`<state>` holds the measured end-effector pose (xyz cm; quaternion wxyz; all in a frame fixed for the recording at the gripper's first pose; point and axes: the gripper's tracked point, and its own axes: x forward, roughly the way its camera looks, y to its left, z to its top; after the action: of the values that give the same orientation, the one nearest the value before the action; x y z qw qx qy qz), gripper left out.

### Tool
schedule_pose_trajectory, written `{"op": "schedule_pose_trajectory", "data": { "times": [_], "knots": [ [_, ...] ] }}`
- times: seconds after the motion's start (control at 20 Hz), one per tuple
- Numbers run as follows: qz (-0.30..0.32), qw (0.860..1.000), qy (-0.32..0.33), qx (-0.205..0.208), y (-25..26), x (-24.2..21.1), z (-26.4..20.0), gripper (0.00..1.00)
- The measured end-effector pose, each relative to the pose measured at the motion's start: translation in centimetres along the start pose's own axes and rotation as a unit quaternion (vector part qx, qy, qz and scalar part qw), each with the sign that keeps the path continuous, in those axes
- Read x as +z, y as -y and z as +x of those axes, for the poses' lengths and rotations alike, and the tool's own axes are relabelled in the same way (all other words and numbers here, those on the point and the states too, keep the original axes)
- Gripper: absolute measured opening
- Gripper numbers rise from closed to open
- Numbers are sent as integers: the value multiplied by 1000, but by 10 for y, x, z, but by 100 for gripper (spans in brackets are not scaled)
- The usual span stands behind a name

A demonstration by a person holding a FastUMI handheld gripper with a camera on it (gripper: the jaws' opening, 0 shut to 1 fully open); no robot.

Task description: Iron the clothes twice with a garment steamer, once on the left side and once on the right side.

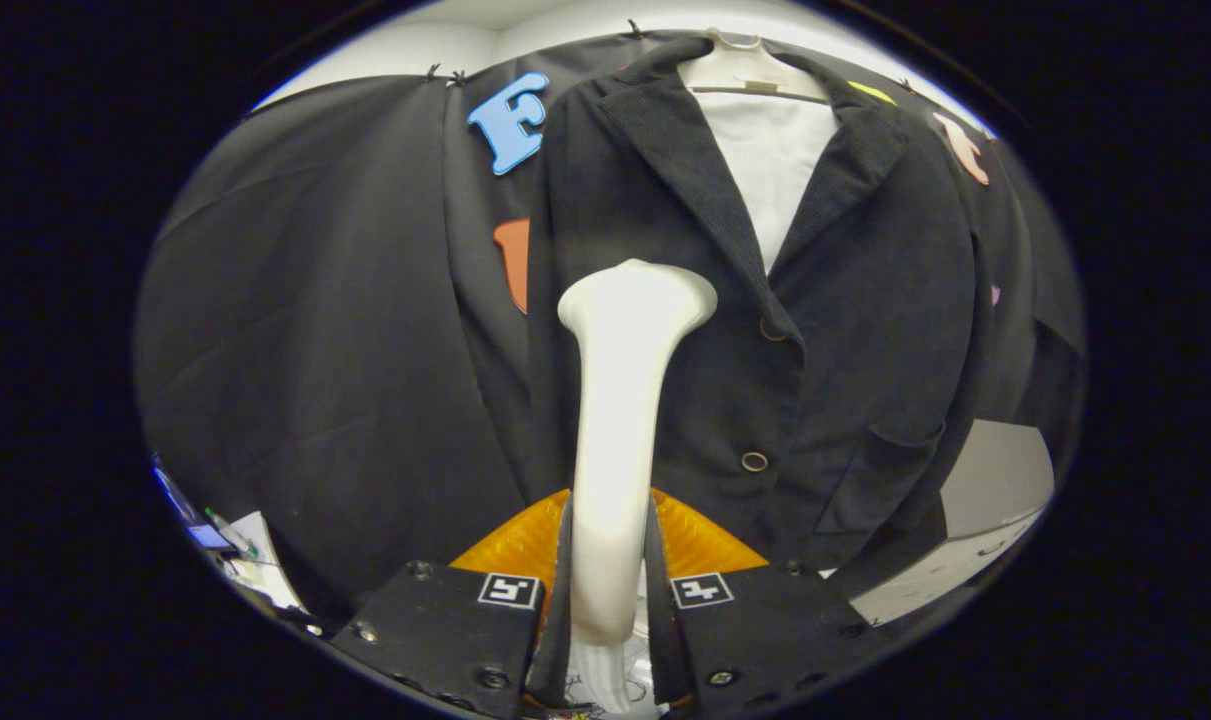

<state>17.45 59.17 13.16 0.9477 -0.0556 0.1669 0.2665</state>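
**Holding the steamer against the jacket's left panel**

Gripping the garment steamer, your gripper was clenched on its slim white handle, both fingers pressing. It looked light, rigid and smooth, so probably slippery; low on the handle seemed the sound hold. At 12 o'clock the head met the soft, hanging jacket. Open fabric lay toward 3 o'clock, past the buttons.

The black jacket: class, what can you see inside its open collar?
Inside the black jacket: a white hanger and white panel. Lower down, fabric hides it. The gripper clamps the steamer.
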Motion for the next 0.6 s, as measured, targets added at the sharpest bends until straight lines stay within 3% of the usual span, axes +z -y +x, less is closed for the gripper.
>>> {"op": "schedule_pose_trajectory", "data": {
  "times": [0.6],
  "knots": [
    [1, 999, -46, 7, 11, -51, 17, 34]
  ]
}}
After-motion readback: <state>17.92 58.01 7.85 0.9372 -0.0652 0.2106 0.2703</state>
